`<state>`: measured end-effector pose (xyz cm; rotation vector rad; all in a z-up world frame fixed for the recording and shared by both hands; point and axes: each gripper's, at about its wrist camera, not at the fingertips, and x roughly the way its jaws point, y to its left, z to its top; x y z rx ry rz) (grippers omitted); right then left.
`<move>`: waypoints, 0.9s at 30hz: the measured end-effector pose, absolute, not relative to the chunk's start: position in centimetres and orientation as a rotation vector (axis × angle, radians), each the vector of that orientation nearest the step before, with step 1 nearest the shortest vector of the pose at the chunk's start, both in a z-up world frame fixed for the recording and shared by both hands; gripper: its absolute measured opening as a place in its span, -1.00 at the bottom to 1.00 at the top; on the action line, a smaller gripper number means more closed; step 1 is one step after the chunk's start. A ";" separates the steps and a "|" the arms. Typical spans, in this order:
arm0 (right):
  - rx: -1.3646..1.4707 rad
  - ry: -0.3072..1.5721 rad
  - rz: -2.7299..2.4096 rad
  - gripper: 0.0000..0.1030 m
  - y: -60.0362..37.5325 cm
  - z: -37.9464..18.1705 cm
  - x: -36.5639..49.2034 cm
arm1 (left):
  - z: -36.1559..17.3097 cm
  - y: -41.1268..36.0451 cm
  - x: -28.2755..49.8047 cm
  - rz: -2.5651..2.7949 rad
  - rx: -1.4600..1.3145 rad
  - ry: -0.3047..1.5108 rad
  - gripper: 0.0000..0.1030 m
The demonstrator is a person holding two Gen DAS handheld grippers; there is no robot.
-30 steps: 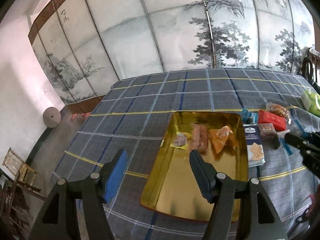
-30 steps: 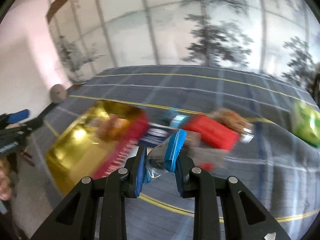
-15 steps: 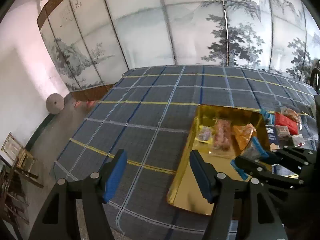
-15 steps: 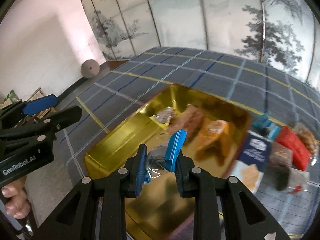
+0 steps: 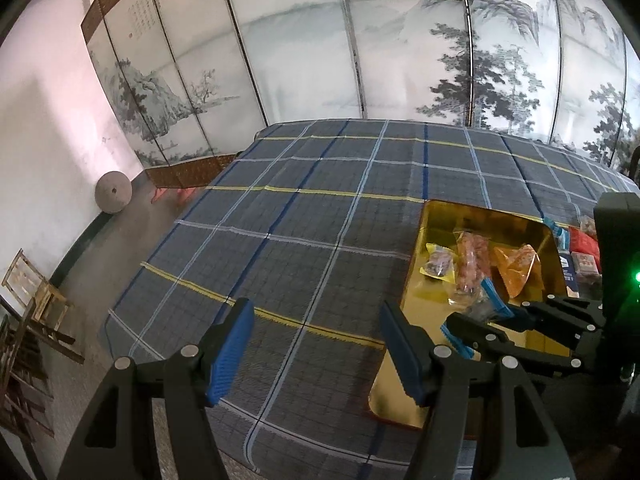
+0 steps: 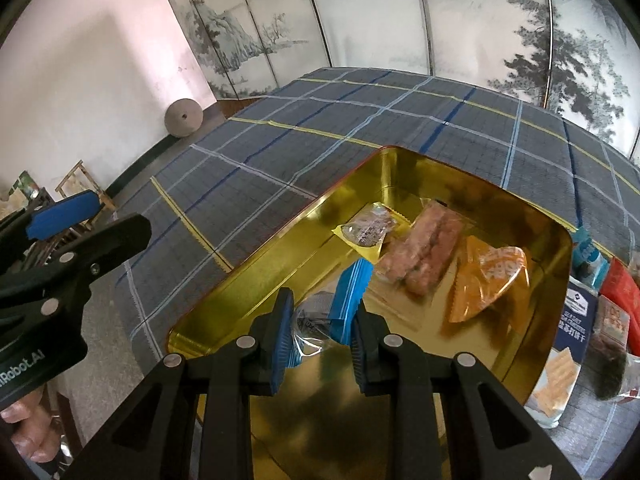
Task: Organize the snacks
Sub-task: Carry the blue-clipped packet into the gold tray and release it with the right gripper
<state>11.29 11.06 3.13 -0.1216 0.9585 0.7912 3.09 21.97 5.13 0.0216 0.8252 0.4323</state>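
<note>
On a plaid cloth (image 5: 320,216) before a painted screen (image 5: 360,40), the left gripper (image 5: 316,344) hung released, its blue pads wide apart over bare cloth and nothing between them. Just to its right lay the gold tin (image 6: 248,280), holding three snacks along its far end: a yellow-edged packet (image 6: 370,232), a pink pack (image 6: 424,258) and an orange pack (image 6: 490,280), side by side. Above the tin's near half, the right gripper (image 6: 322,320) was clenched on a clear packet with a blue edge (image 6: 348,292), held off the tin floor. Outside the tin's right wall, a blue cracker bag (image 6: 568,340) lay against it, with red packs (image 6: 620,288) just beyond.
</note>
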 end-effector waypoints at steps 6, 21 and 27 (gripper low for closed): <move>-0.128 0.973 0.779 -0.53 11.5 2.8 11.6 | 4.7 22.7 3.3 0.435 0.010 0.838 0.29; -0.078 0.952 0.785 -0.47 11.1 3.5 11.8 | 4.3 22.9 3.5 0.439 0.014 0.852 0.29; -0.021 0.874 0.773 -0.43 8.7 5.1 11.3 | 4.2 22.8 3.5 0.437 0.025 0.861 0.29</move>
